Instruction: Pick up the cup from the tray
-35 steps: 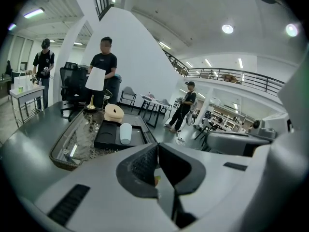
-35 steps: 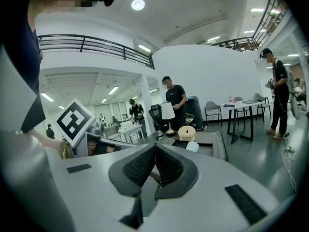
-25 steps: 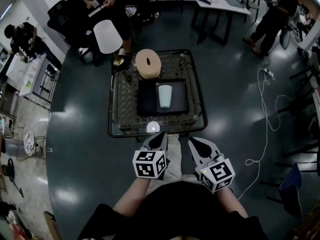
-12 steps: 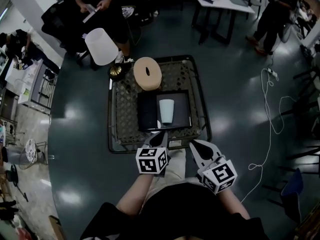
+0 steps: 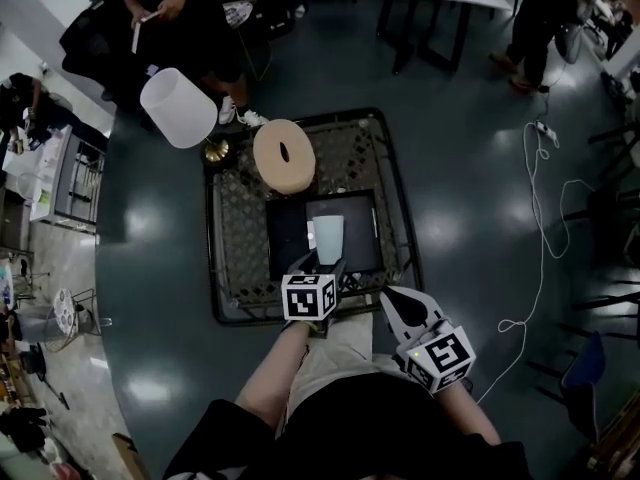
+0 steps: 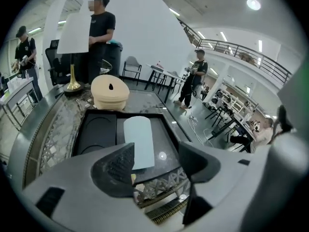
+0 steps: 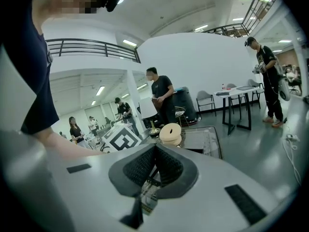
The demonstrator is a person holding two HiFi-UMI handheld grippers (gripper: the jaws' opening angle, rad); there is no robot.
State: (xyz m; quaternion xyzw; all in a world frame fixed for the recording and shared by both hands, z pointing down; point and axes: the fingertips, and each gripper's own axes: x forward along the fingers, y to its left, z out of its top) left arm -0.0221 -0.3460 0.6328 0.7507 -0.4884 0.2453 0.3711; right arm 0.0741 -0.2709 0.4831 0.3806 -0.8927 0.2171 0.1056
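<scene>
Head view: the left arm stretches forward, putting the left hand-held gripper [image 5: 318, 268] over the worktop's [image 5: 240, 228] near edge at the black tray [image 5: 290, 238]. The pale cup [image 5: 329, 240] lies on the tray just beyond. The right hand-held gripper [image 5: 405, 308] hangs back beside the person's thigh.

Left gripper view: the jaws are opening, with nothing pinched. The cup's [image 6: 139, 139] near end shows between them, partly hidden behind one jaw.

Right gripper view: the jaws are pressed together and empty, and the gripper body hides the cup.
</scene>
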